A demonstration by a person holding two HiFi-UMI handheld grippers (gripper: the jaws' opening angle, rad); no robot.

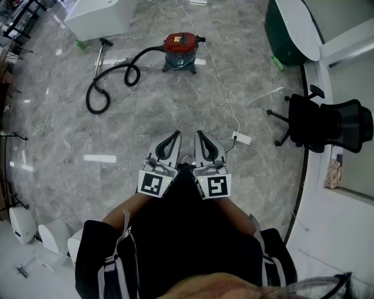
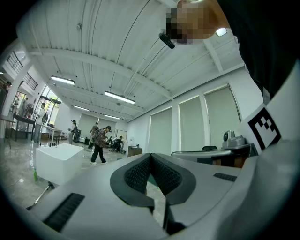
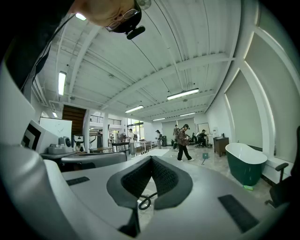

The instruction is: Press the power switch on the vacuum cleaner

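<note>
The vacuum cleaner (image 1: 180,50), with a red lid over a blue-grey drum, stands on the marble floor far ahead of me. Its black hose (image 1: 111,82) curls away to the left and ends in a wand (image 1: 100,56). I cannot make out the power switch at this distance. My left gripper (image 1: 174,135) and right gripper (image 1: 199,135) are held side by side close to my body, pointing toward the vacuum. Both are shut with nothing between the tips. The left gripper (image 2: 150,155) and right gripper (image 3: 151,158) point out across the hall.
A white cord runs from the vacuum to a power strip (image 1: 242,138) just right of the grippers. A black office chair (image 1: 327,122) and a green bathtub (image 1: 289,29) stand on the right, a white block (image 1: 99,16) at the far left. A person (image 3: 182,142) walks in the distance.
</note>
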